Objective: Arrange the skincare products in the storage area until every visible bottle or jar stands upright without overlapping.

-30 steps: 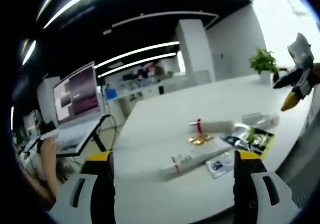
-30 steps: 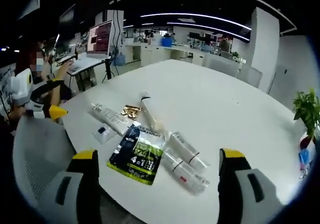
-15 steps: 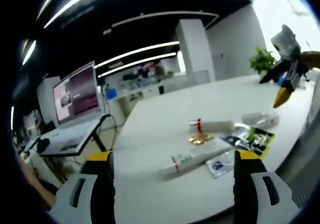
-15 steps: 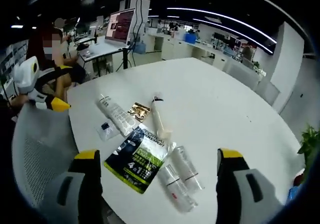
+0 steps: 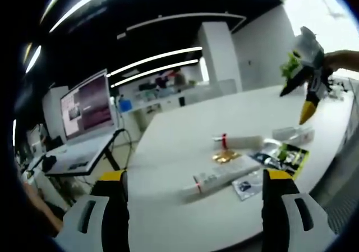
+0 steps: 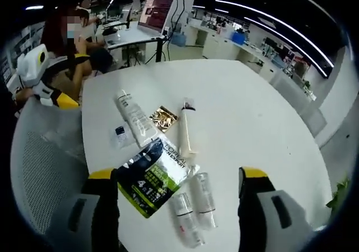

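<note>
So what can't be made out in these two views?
- Clear bottles, right gripper view: caps blurred.
- Dark packet, right gripper view: near corner hidden behind that gripper's jaw.
- White tube, left gripper view: print too small to read.
- Small sachet, right gripper view: label too small.

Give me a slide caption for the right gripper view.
Open right gripper above skincare tubes, clear bottles and sachets lying flat.

Two clear bottles (image 6: 193, 210) lie flat between the open right claw (image 6: 178, 193).
</note>
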### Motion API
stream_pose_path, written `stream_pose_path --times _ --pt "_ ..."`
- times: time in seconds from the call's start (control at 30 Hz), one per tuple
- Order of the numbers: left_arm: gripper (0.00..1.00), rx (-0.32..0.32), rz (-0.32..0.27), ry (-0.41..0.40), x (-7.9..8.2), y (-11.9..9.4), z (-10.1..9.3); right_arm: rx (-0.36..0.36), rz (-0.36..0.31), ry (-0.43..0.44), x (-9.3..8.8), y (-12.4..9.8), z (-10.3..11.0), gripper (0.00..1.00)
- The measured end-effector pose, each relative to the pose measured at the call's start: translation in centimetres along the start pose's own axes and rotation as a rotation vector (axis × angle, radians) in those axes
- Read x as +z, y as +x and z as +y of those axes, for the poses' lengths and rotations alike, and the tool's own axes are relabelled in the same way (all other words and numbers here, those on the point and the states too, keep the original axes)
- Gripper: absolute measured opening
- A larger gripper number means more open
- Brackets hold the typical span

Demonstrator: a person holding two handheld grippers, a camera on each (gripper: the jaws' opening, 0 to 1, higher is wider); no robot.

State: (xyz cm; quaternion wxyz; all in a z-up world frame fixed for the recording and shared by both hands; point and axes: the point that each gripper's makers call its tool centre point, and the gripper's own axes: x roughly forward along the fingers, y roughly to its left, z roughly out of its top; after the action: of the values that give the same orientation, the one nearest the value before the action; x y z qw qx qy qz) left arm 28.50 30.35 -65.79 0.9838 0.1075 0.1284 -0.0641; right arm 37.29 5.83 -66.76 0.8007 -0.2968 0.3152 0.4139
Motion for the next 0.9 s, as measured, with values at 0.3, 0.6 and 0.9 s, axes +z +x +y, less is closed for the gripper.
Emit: stream_pose_path --times 0.3,0.6,0.9 --pt "0.97 0.0 0.004 0.0 -0.1 0.0 0.0 0.062 0.009 -0.01 1.3 2.0 -0.7 0.85" --pt "0.97 0.003 0.007 0.0 -0.2 0.1 0.0 0.108 0.048 -0.032 1.0 4.3 -1.8 0.79" --pt "0.97 0.003 0.013 0.002 -0.3 0.1 0.0 0.134 0.102 -0.047 0.6 6.2 -2.8 0.77"
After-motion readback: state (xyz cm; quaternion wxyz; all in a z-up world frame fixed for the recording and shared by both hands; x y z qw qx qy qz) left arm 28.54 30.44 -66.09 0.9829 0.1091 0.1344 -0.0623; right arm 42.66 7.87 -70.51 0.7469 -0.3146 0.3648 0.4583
